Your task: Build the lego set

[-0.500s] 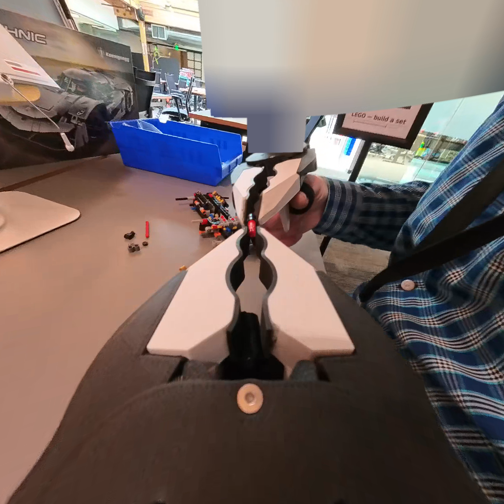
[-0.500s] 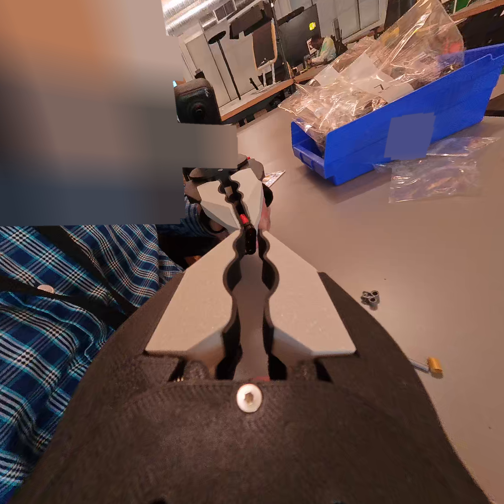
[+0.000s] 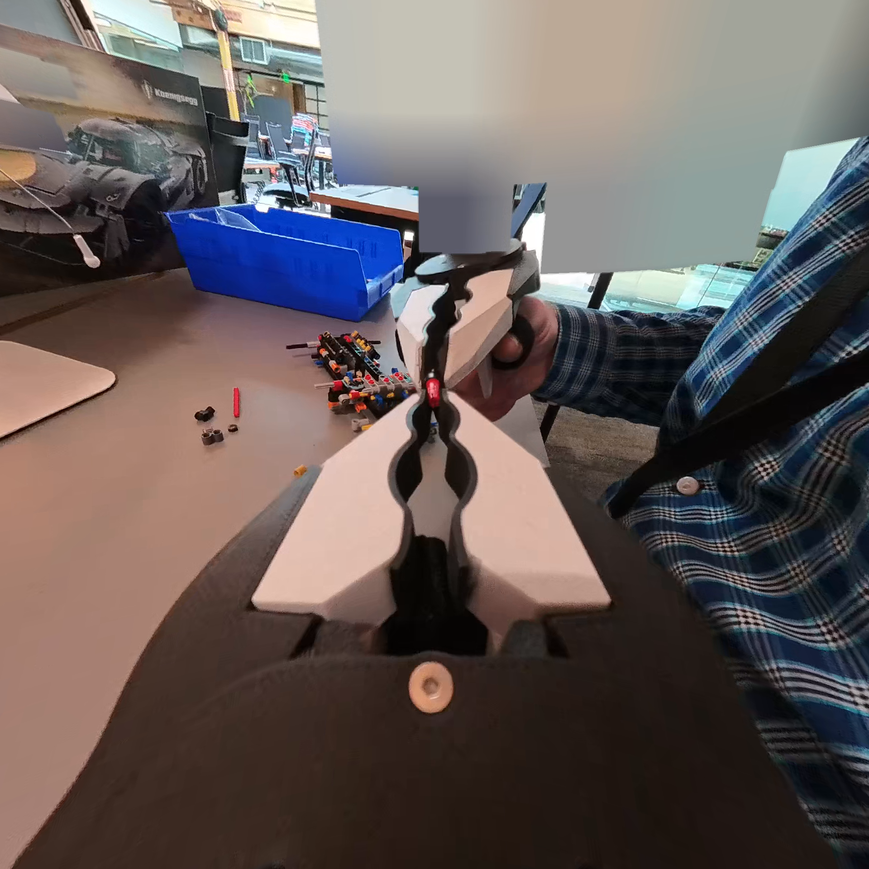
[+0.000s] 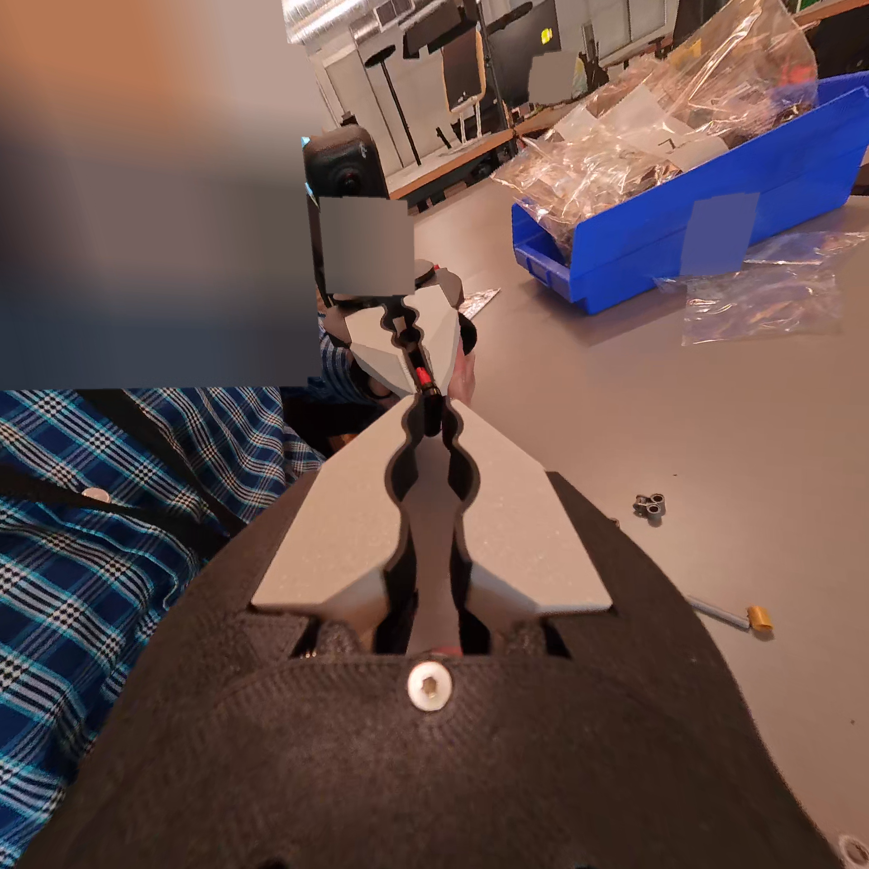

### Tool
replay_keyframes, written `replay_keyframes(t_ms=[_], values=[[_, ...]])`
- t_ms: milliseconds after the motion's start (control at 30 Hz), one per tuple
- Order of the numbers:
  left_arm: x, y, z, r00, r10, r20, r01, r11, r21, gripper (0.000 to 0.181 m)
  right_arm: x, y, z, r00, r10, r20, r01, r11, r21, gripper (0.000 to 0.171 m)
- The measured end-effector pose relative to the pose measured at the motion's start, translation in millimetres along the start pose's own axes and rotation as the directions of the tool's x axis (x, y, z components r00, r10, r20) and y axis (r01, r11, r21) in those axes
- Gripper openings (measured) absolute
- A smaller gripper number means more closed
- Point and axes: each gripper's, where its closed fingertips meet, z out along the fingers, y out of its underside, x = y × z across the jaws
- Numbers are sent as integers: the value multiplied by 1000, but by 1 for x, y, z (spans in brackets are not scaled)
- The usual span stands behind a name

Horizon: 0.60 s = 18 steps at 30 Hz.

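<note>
Grey bench [image 3: 141, 493] in a workshop carries both views. Left claw [image 3: 430, 399], left wrist view: tips nearly closed on a small red pin [image 3: 432, 392] at 12 o'clock, held above the bench. Right claw [image 3: 435, 371] meets it tip to tip from 12 o'clock, gripped by a hand [image 3: 517, 371] in a blue plaid sleeve [image 3: 658, 357]. Partly built lego assembly [image 3: 359, 376] lies on the bench just past the tips at 11 o'clock. Loose red axle [image 3: 236, 402] and small dark pieces [image 3: 212, 425] lie at 10 o'clock, well apart from the assembly. Blue bin [image 3: 291, 263] stands beyond, at 11 o'clock.

Right claw [image 4: 430, 404], right wrist view: tips drawn close on a short black piece [image 4: 430, 414]. Left claw [image 4: 423, 381] faces it from 12 o'clock, pinching the red pin [image 4: 422, 375], whose end touches the black piece. Grey connector [image 4: 651, 505] lies on the bench at 3 o'clock; a grey axle with a tan end [image 4: 733, 620] at 4 o'clock. Second blue bin [image 4: 705, 225], holding clear bags [image 4: 635, 136], stands at 1 o'clock.
</note>
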Motion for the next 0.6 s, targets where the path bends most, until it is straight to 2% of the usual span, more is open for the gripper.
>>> replay_keyframes(t_ms=[333,500,600], values=[[2,5,2,998,43,-37,-45,997,-70,2,0,8,1,995,-103,0,102,979,-174,4],[-5,4,2,1000,7,-5,-7,999,-50,2,6,5,3,998,-70,-12,67,988,-138,4],[-15,-6,3,996,-80,28,80,997,13,2,17,-9,0,994,-60,-93,53,996,-71,10]])
